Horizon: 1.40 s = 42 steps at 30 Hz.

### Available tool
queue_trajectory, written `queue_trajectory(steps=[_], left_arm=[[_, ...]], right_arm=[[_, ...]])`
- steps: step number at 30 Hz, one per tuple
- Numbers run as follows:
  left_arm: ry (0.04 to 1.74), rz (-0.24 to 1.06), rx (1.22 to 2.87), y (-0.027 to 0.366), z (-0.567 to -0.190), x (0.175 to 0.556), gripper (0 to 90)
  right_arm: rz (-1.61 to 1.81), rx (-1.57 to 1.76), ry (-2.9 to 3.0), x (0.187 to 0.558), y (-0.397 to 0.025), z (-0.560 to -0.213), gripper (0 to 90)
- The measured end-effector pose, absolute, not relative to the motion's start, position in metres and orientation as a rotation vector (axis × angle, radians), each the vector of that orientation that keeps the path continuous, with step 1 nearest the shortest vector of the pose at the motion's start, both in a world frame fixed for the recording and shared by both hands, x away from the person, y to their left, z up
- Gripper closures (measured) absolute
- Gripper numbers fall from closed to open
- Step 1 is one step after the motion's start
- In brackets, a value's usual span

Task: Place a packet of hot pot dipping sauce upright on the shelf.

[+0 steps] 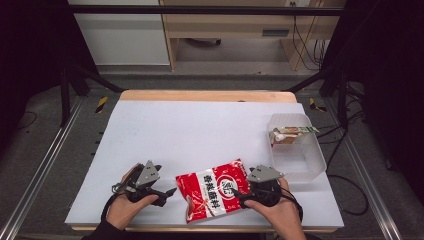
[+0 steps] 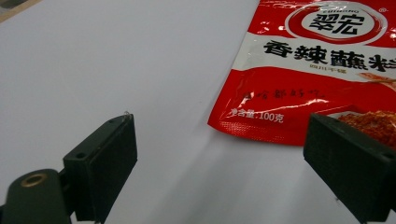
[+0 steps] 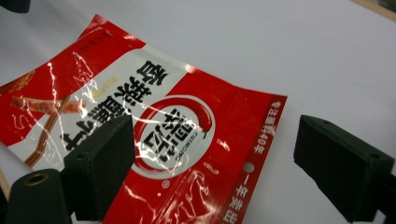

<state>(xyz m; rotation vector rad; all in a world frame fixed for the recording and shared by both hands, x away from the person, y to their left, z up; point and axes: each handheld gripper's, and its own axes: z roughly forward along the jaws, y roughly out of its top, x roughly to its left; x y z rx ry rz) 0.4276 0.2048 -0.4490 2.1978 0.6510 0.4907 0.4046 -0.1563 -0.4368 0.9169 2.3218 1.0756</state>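
Red seasoning packet (image 1: 214, 190) lies flat on table (image 1: 200, 125) between left gripper (image 1: 167, 192) and right gripper (image 1: 240, 196), jaws of both apart

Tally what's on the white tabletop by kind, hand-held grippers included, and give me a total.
Red seasoning pouch: 1
Clear plastic bin: 1
Packet inside the bin: 1, possibly more, too small to tell
Hand-held grippers: 2, left hand-held gripper and right hand-held gripper, both open
Total: 5

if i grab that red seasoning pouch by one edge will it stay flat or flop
The red pouch will probably sag: it looks like thin film, already wrinkled and lifted at one corner. Its glossy surface throws glare, so it may slip between the jaws. It lies flat, so rolling seems unlikely; a push by the right gripper would likely slide it.
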Motion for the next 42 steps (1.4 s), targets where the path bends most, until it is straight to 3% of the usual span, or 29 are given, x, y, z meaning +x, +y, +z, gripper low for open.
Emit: queue_trajectory(steps=[16, 42], left_arm=[[0.636, 0.471, 2.218, 0.199, -0.451, 0.427, 9.9], [0.619, 0.461, 2.208, 0.200, -0.449, 0.426, 10.0]], right_arm=[[1.032, 0.959, 2.462, 0.392, -0.183, -0.458, 10.0], [0.986, 1.003, 2.617, 0.398, -0.175, -0.471, 14.1]])
